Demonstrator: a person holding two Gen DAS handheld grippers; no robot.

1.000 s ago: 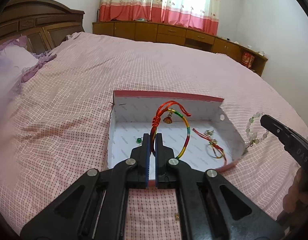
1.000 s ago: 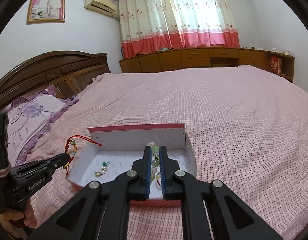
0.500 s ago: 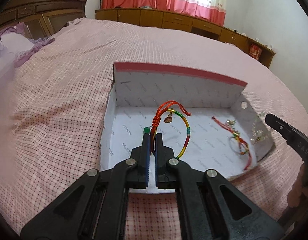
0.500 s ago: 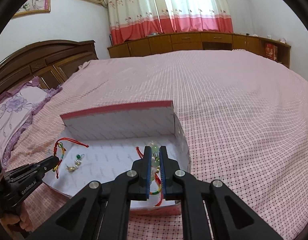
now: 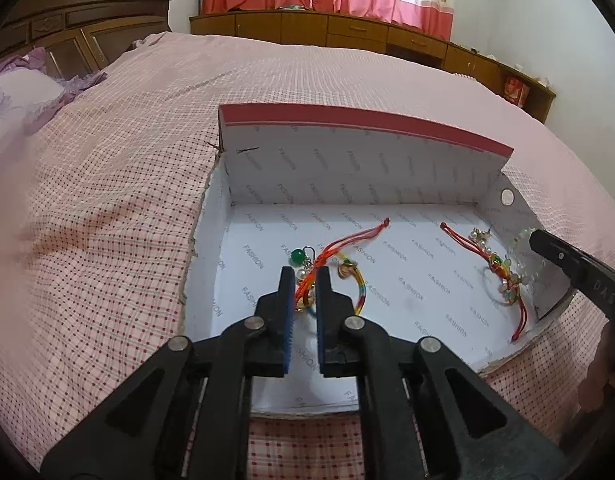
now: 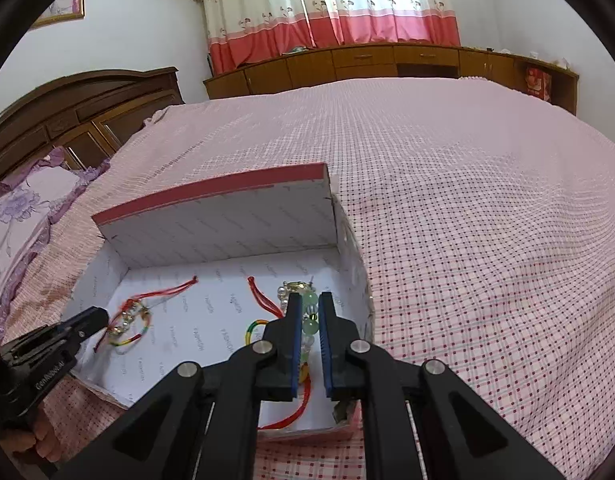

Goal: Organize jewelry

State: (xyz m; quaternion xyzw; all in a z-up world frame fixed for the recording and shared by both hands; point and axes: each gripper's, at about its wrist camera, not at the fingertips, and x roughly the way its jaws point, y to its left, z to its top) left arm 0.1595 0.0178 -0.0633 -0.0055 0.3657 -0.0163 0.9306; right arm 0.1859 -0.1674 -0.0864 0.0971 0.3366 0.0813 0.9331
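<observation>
Two grippers are over one open cardboard box [image 5: 407, 168] on the pink checked bed [image 5: 107, 208], and both are down inside it.

The left gripper [image 5: 306, 276] has its jaws nearly together, but they are easing apart right now. The red cord of the rainbow bracelet [image 5: 357, 286] runs up between the pads. The bracelet's loop lies on the box floor just beside the jaws. Its red tail [image 5: 363, 234] stretches away towards the back wall, angled to the right in the left wrist view. A green bead earring [image 5: 296, 257] lies touching the cord at the left jaw's tip.

The right gripper [image 6: 308, 312] has its jaws almost closed, pinching a pale green bead bracelet [image 6: 309, 326]. The string of beads runs straight along the jaws, away from the camera, in the right-hand part of the box close to the side wall.

Under that, a second red-cord bracelet [image 5: 497, 268] rests on the floor. Its long axis runs from the back wall towards the near edge, with one red end at each extreme. A pearly earring [image 5: 481, 236] lies beside its far end.

Count so far: three bracelets and two earrings, all in or over the one box.

A hand [image 6: 43, 440] shows at the lower left of the right wrist view.
</observation>
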